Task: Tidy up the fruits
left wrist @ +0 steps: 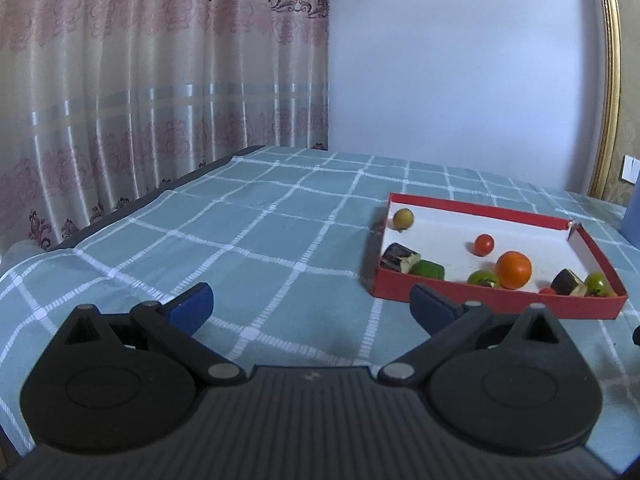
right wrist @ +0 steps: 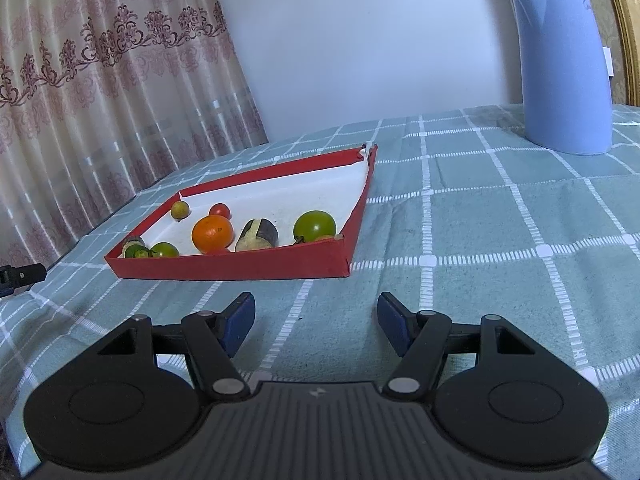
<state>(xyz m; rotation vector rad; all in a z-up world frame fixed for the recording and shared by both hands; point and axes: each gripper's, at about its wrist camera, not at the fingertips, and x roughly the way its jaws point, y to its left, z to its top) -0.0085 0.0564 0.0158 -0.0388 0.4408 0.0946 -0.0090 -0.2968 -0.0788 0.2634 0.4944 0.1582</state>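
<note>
**Desk:** What do both cameras show?

**Operator:** A checked cloth (left wrist: pixel 256 240) over a table, a curtain (left wrist: pixel 140 100) behind. I hold both grippers low over the cloth, short of a red tray (right wrist: pixel 240 268). The left gripper (left wrist: pixel 311 306) has its fingers spread wide with nothing between them. The right gripper (right wrist: pixel 316 322) stands about half open, also empty.

**Desk:** And the fruit?

**Operator:** All in the tray, mostly along its near wall. From the right view: an orange (right wrist: pixel 212 233) near the middle, a small red tomato (right wrist: pixel 219 210) just behind it, a yellow fruit (right wrist: pixel 180 209) in the far left corner, a big green tomato (right wrist: pixel 314 225) at the near right, a dark cut piece (right wrist: pixel 258 235) between that and the orange, and more green fruit (right wrist: pixel 165 249) in the near left corner. The tray sits to the right of my left gripper and ahead-left of my right one.

**Desk:** What could go wrong?

**Operator:** My judgement only: the round fruit could roll away from a finger that lands off-centre. The tray looks light; a push on its wall could slide it across the cloth. Its far corner is torn open, so fruit could slip out there. A tall blue container (right wrist: pixel 564 68) stands far right; a wide swing of my right arm could knock it.
</note>
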